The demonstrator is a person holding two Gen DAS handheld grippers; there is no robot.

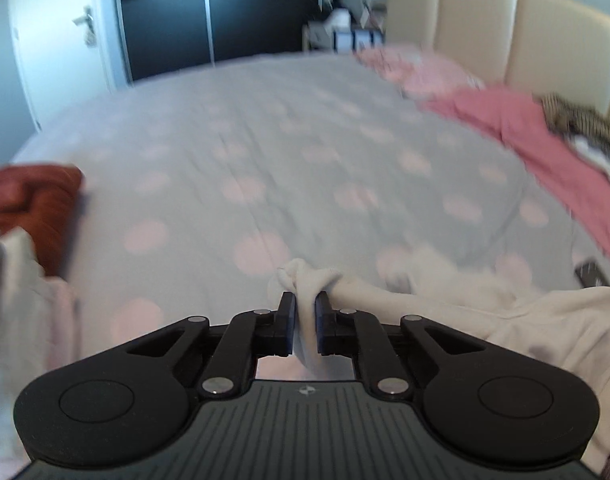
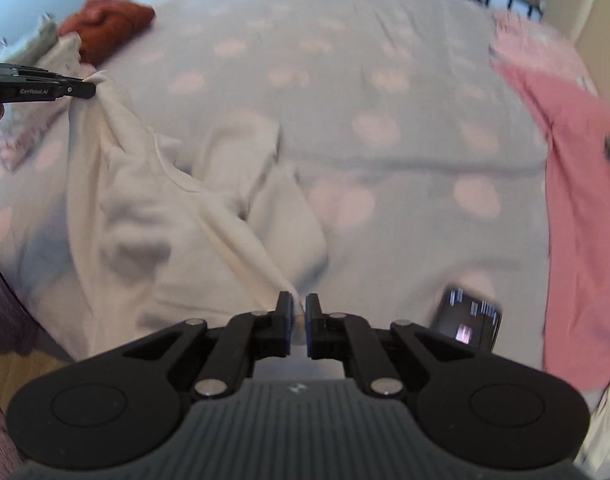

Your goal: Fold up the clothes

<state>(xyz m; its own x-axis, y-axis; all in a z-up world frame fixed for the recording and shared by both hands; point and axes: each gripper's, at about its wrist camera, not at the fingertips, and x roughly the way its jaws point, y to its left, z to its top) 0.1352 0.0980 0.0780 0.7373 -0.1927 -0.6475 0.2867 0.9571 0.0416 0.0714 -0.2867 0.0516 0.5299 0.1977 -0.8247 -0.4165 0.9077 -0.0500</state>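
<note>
Now your left hand-held gripper [image 1: 305, 300] is pinched nearly shut on a bunched corner of the white garment [image 2: 153, 216], and your right hand-held gripper [image 2: 299, 304] is clamped just as tightly on another gathered fold. That soft, creased cloth sags between them over the near edge of the bed [image 2: 345, 92], whose grey cover carries pale pink dots.

Bed [image 2: 345, 128]: sweatshirt [image 2: 153, 208] lying on its near left part; phone [image 2: 469, 320] lying just right of it; spread garment [image 2: 577, 184] lying along the right edge; folded pile [image 2: 105, 24] sitting at the far left; headboard [image 1: 505, 24] standing behind.
</note>
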